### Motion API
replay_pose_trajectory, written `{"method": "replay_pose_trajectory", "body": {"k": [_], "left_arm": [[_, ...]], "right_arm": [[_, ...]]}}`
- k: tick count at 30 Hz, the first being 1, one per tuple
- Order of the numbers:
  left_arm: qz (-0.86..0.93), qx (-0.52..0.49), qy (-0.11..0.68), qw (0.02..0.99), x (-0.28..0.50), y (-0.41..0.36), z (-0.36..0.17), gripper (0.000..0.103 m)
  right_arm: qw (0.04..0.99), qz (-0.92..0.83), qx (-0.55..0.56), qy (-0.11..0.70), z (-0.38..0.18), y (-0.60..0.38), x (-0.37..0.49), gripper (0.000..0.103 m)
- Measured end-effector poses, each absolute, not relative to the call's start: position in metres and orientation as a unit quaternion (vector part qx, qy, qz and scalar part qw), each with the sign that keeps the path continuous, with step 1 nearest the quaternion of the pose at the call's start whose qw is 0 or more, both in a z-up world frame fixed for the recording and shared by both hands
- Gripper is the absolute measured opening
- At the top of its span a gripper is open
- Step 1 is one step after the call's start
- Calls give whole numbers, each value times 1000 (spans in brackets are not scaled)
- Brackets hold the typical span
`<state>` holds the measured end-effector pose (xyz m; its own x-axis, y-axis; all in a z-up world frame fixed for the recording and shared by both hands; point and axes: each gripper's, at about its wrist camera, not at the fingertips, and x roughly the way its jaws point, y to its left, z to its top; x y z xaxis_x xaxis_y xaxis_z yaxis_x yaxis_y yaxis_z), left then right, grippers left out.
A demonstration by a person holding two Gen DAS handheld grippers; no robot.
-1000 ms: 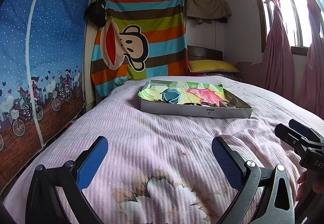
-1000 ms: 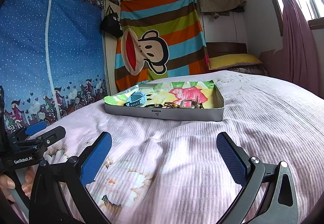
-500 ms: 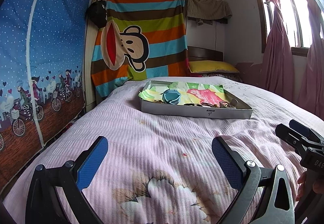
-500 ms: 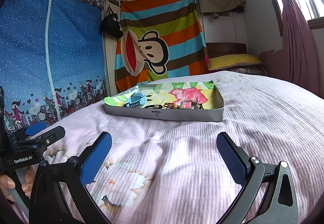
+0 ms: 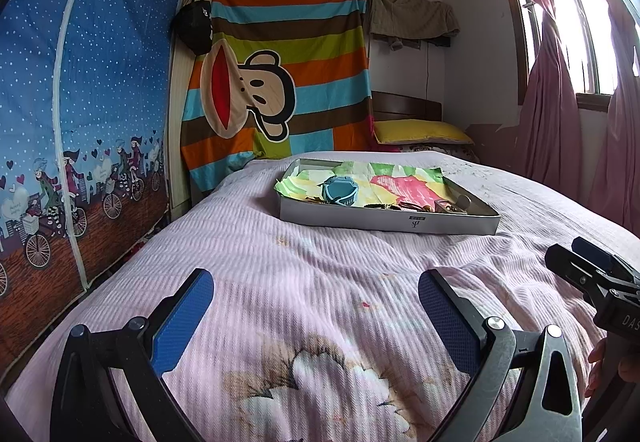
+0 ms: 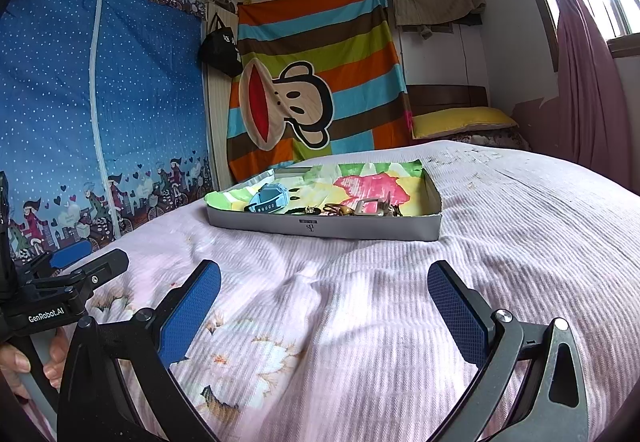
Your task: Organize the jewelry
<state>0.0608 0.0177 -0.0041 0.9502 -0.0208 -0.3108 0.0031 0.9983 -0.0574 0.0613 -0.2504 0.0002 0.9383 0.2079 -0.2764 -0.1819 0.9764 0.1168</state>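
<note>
A shallow grey tray (image 5: pixel 390 221) (image 6: pixel 324 229) lined with colourful paper rests on the pink bedspread, well ahead of both grippers. Inside it lie a blue watch (image 5: pixel 339 192) (image 6: pixel 269 198) and a cluster of small metal jewelry (image 5: pixel 416 207) (image 6: pixel 352 209) along the near wall. My left gripper (image 5: pixel 316 316) hovers open over the bedspread with nothing between its blue pads. My right gripper (image 6: pixel 324 306) is open and empty too. Each gripper appears at the edge of the other's view, held by a hand (image 6: pixel 16 362).
The pink striped bedspread (image 5: pixel 320 262) stretches between the grippers and the tray. A blue fabric wardrobe (image 5: pixel 80 102) stands along the left side. A striped monkey cloth (image 5: pixel 276 82) hangs on the far wall; a yellow pillow (image 5: pixel 420 132) and pink curtains (image 5: pixel 560 102) are at right.
Both views have drifted slightly, with the tray sitting a touch higher and nearer in frame. Both grippers stay open and empty.
</note>
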Motion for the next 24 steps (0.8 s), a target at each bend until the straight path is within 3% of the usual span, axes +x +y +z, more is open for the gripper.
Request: {"method": "replay_pose_trajectory", "body": {"k": [24], "left_arm": [[-5,-28,156,987,60,18,-3,103]], "right_arm": [[983,99,48,146,1,-251,62,102]]}}
